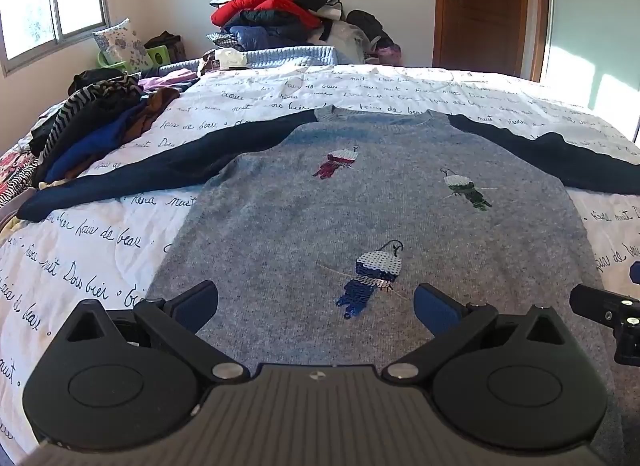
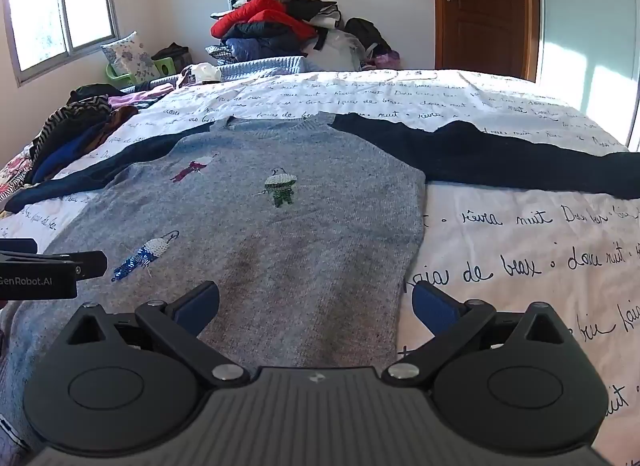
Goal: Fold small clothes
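Observation:
A small grey sweater (image 1: 320, 205) with dark navy sleeves and three sequin birds lies flat, front up, on the bed, both sleeves spread out sideways. It also shows in the right wrist view (image 2: 260, 234). My left gripper (image 1: 316, 306) is open and empty, above the sweater's lower middle. My right gripper (image 2: 316, 304) is open and empty, above the sweater's lower right edge. Each gripper shows at the edge of the other's view: the right one (image 1: 608, 318) and the left one (image 2: 44, 270).
The bed has a white quilt (image 2: 520, 250) with black script. A heap of loose clothes (image 1: 92, 121) lies at the left edge. A tall pile of clothes (image 1: 280, 13) stands at the far end. A wooden door (image 1: 480, 5) is at the back right.

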The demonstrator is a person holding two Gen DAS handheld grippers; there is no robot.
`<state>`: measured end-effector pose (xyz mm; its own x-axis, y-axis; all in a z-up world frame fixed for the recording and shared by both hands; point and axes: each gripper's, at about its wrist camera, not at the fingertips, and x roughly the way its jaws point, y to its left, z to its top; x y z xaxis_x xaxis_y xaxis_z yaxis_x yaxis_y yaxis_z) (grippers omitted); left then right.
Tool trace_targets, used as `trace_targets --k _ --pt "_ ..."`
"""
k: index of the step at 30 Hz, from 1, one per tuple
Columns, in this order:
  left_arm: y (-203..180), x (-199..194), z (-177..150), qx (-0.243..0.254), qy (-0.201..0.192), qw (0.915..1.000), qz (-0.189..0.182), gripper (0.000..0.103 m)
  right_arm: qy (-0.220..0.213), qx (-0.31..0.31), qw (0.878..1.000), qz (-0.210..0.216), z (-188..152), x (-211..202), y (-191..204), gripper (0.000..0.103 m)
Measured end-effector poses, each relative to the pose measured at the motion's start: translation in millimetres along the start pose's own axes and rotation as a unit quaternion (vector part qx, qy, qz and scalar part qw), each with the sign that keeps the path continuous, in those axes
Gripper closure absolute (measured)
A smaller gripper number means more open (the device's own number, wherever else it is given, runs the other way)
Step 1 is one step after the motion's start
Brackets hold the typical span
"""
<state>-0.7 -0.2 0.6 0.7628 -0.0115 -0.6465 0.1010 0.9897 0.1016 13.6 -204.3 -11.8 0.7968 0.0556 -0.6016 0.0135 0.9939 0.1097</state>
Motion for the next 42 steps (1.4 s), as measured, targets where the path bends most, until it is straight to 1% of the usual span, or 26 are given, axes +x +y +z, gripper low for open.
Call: trace_targets --k 2,5,7,8,9,10,12,14,17,21,24,30,33,34,37,42 --pt "0 -1 0 0.004 -0.004 1.0000 -0.003 0.000 0.000 -0.001 1.000 -0.002 1 0 0 0.000" --pt "-1 1 1 0.009 0.003 0.9998 -0.019 0.000 0.000 0.003 1.000 -0.002 3 -1 -2 0.000" --pt "-4 0 0 0.006 0.005 0.9997 -0.023 0.000 0.002 0.005 1.000 -0.002 -1 1 -4 0.000" --pt "-6 -1 0 0.006 0.001 0.9997 -0.022 0.000 0.003 0.006 1.000 -0.002 -2 1 -5 0.000" --pt "-1 0 0 -0.008 0.004 0.9997 -0.021 0.000 0.003 0.006 1.000 -0.001 -3 1 -5 0.000" --pt "1 -3 -5 -0.008 -0.005 0.9998 -0.017 0.000 0.003 0.006 1.000 -0.001 -4 2 -6 0.000" --pt "-2 -5 -5 -0.002 -0.011 0.9999 -0.012 0.000 0.002 0.006 1.000 -0.001 -9 2 -6 0.000" --pt "-2 -5 -6 -0.006 -0.012 0.9997 -0.020 0.000 0.004 0.003 1.000 -0.001 -4 1 -5 0.000" --pt "1 1 -6 -0.019 0.004 0.9990 -0.039 0.000 0.006 0.001 1.000 0.001 -3 2 -6 0.000" --pt "7 4 -8 -0.037 0.009 0.9983 -0.045 0.000 0.007 0.000 1.000 0.001 -3 2 -6 0.000" --pt "6 2 -8 -0.026 0.005 0.9980 -0.058 0.000 0.010 0.001 1.000 0.001 -5 3 -7 0.000" --pt "0 3 -10 -0.004 0.002 0.9983 -0.058 0.000 0.016 0.003 1.000 0.001 -6 6 -9 0.000" --pt "-5 2 -11 0.016 -0.011 0.9981 -0.059 0.000 0.013 0.004 1.000 0.001 -5 5 -11 0.000" --pt "-8 1 -11 0.025 -0.016 0.9981 -0.055 0.000 0.013 0.004 1.000 0.001 -5 5 -11 0.000" --pt "-14 -1 -14 0.043 -0.031 0.9982 -0.027 0.000 0.015 0.004 1.000 0.001 -6 7 -11 0.000" --pt "-20 3 -12 0.052 -0.018 0.9985 0.007 0.000 0.012 -0.002 1.000 0.005 -7 6 -10 0.000"
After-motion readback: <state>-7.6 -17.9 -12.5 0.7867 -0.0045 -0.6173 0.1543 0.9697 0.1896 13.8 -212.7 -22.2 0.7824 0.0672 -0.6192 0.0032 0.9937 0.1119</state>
